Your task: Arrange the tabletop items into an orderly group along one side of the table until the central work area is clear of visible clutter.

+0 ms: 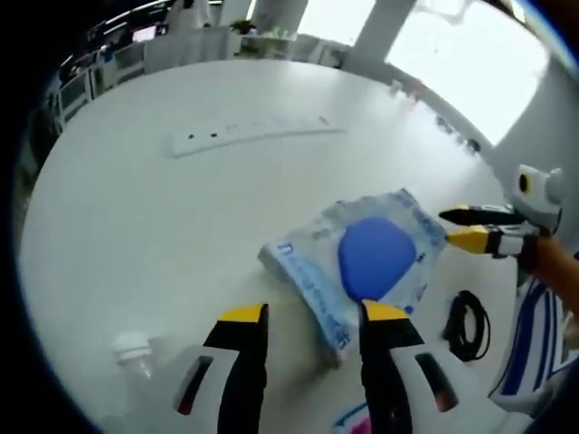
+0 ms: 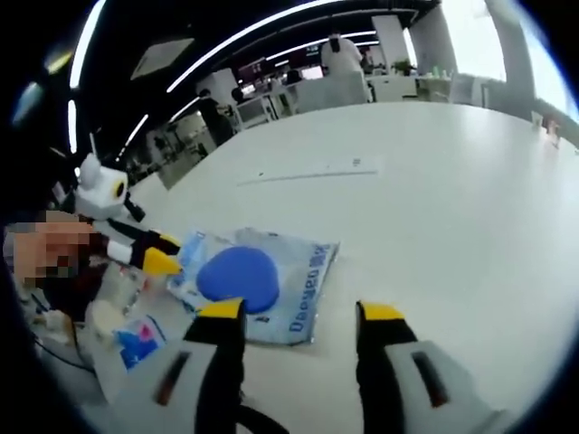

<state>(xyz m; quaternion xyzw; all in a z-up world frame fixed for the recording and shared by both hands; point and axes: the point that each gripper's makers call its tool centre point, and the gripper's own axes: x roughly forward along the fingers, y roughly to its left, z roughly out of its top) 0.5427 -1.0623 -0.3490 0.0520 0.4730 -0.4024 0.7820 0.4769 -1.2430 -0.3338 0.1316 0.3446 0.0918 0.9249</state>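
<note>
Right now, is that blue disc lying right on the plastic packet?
Touching. The left gripper view shows the blue disc resting flat on the plastic packet, no gap.

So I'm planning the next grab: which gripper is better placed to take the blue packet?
Probably left. The left gripper is open with the blue packet just past its tips; the right gripper sits near the packet's other edge, slightly offset.

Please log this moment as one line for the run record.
left gripper open, near blue pad on packet | right gripper open | cable beside packet

Open-plan office: ceiling light strips point(image 2: 271, 36), desks point(image 2: 335, 90).
</note>
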